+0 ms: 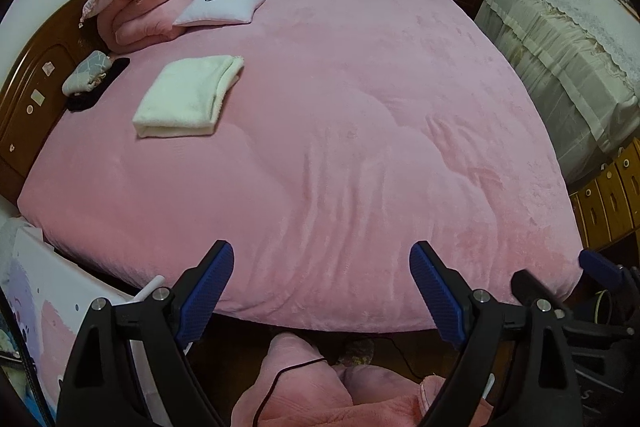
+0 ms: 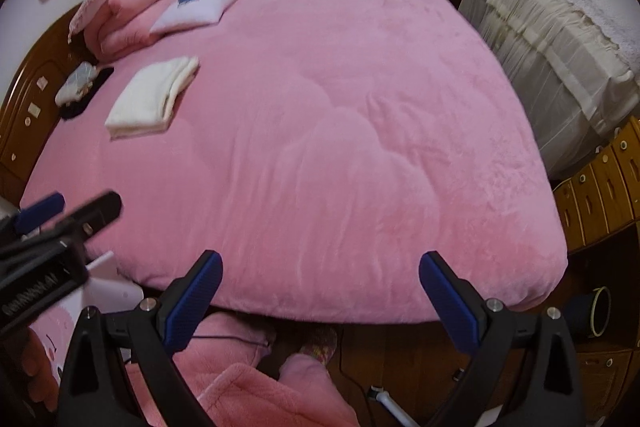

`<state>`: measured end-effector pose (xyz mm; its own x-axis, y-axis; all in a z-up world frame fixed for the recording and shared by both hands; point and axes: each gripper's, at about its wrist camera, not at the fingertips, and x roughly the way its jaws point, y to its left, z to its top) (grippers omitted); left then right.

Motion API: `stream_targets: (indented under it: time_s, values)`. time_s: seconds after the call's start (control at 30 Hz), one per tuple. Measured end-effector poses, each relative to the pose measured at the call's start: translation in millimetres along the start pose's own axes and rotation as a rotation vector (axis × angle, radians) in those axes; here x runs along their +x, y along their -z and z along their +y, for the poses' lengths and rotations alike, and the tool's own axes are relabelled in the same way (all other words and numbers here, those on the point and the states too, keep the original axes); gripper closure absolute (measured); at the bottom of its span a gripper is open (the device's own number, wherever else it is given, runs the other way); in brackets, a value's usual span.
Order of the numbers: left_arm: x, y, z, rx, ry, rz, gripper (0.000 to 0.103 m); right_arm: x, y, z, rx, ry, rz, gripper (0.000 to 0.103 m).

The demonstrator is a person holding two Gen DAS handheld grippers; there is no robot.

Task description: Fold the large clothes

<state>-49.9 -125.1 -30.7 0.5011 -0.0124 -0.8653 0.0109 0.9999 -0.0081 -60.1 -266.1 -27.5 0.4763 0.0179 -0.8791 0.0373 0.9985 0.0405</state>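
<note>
A cream garment (image 1: pixel 188 97) lies folded in a flat rectangle on the pink bed cover (image 1: pixel 340 131), toward the headboard at the left; it also shows in the right wrist view (image 2: pixel 152 99). My left gripper (image 1: pixel 322 257) is open and empty, held above the near edge of the bed, far from the garment. My right gripper (image 2: pixel 320 265) is open and empty too, beside the left one over the same edge. One blue pad of the right gripper shows at the right of the left wrist view (image 1: pixel 600 263).
A folded pink quilt (image 1: pixel 152 3) and a white cushion (image 1: pixel 222 7) lie at the head of the bed. A grey bundle (image 1: pixel 86 73) sits by the wooden headboard (image 1: pixel 28 99). A covered cabinet (image 1: pixel 568 59) stands right. Pink-clad legs (image 1: pixel 304 379) and a black cable are below.
</note>
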Motion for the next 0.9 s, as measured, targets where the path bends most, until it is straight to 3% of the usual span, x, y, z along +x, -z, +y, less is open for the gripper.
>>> stream_targets:
  time_s: [0.2,0.9]
  values:
    - [3.8,-6.3,-5.8,0.017,0.002,-0.007,0.003,-9.3,-9.2,-1.0,-0.016,0.022,-0.062,0.004]
    - [21.7,-22.7,12.4,0.007,-0.005,0.024,0.001,-7.7,-25.5,21.1,-0.057,0.013,-0.097,0.0]
